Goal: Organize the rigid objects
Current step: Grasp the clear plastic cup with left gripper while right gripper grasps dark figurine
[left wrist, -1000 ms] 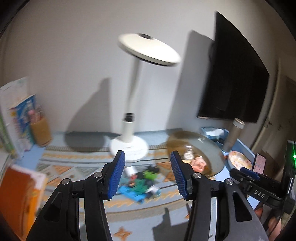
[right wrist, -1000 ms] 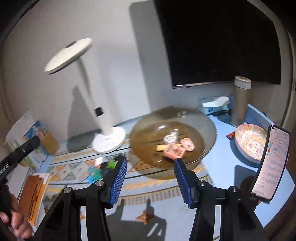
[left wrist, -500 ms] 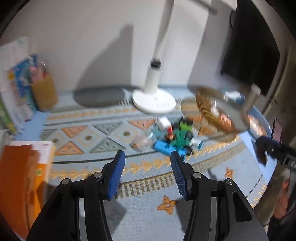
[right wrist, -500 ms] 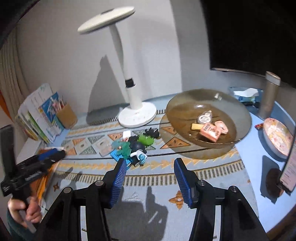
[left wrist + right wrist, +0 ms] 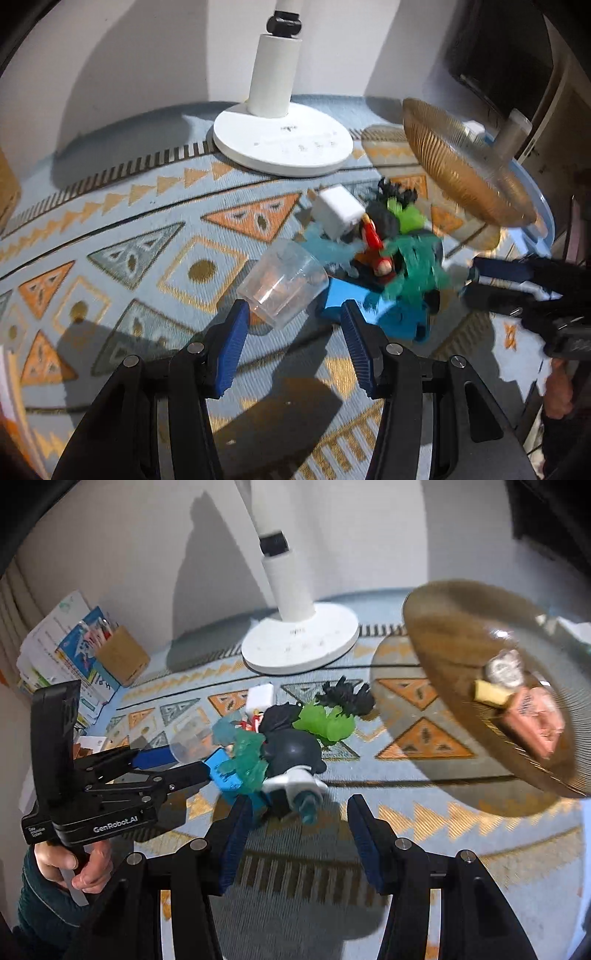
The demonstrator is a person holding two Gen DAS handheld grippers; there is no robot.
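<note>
Jaws of the left gripper are spread wide and hold nothing, just short of a clear plastic cup lying on its side on the desk. Beside it sits the toy pile. The right gripper, equally wide and empty, hovers near that pile, with the amber bowl farther right.

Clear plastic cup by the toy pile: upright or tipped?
Tipped. The clear plastic cup lies on its side on the patterned mat, mouth facing the camera.
</note>
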